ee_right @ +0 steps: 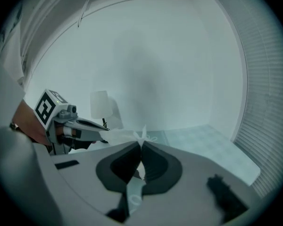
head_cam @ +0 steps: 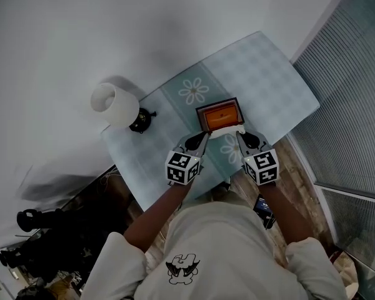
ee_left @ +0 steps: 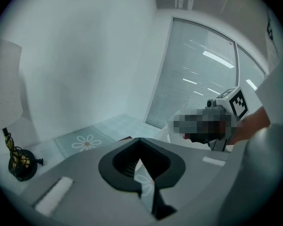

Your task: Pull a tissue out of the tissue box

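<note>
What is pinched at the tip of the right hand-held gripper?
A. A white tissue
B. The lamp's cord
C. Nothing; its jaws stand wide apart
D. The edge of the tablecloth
A: in the right gripper view the right hand-held gripper has its jaws together on a white tissue, which peeks out past their tips.

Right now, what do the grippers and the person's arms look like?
Left gripper and right gripper match: grey bodies, black recess around the jaws, each carrying a white cube with black square markers. The person wears a pale short-sleeved shirt with a black graphic; forearms bare.
</note>
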Available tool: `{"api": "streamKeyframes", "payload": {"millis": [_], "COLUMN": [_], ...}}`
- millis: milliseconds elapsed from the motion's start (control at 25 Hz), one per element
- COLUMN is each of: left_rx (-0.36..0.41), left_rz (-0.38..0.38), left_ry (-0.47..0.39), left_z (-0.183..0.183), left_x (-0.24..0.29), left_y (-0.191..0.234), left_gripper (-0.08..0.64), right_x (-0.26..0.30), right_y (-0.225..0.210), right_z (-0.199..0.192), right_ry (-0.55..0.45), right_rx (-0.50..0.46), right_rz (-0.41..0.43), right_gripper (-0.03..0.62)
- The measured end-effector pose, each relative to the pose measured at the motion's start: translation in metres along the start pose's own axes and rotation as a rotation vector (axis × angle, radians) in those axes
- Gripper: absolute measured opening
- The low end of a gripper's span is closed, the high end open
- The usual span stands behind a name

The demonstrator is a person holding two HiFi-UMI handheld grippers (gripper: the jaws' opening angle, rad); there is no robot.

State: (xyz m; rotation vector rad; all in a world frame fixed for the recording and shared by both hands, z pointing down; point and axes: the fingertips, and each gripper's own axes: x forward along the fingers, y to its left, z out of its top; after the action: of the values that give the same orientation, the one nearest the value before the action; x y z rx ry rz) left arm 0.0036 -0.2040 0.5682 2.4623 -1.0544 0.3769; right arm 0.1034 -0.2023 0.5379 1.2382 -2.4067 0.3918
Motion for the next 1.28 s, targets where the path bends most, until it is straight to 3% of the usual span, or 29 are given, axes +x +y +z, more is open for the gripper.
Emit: {"api": "streamKeyframes", "payload": {"millis": [280, 640, 840, 1280], "left_rx": [0.008, -0.017, 0.013, -0.006], "left_rz": [-0.038, -0.043, -0.043, -0.036], "left_ry": [-0.054, -0.120, -0.132, -0.132], "left_z": [0.013, 0.025, 0.024, 0.023], "left_x": [-0.040, -0.072, -0.076, -0.075], "left_y": [-0.036, -0.055, -0.065, -0.061], "left_gripper": [0.006, 0.006, 0.006, 0.006], "right_x": [-0.045, -0.087, -0.099, -0.098], "right_y": [0.026, 0.057, 0.056, 0.053], "right_z": [0.004, 0.004, -0.007, 0.000], "right_ry": [-0.072, -0.159, -0.172, -0.187], "right_rx": [0.032, 0.141, 0.175, 0.173], "right_rz": [-0.011, -0.003, -0.030, -0.032], "right_gripper": [0.014, 0.014, 0.014, 0.014]}}
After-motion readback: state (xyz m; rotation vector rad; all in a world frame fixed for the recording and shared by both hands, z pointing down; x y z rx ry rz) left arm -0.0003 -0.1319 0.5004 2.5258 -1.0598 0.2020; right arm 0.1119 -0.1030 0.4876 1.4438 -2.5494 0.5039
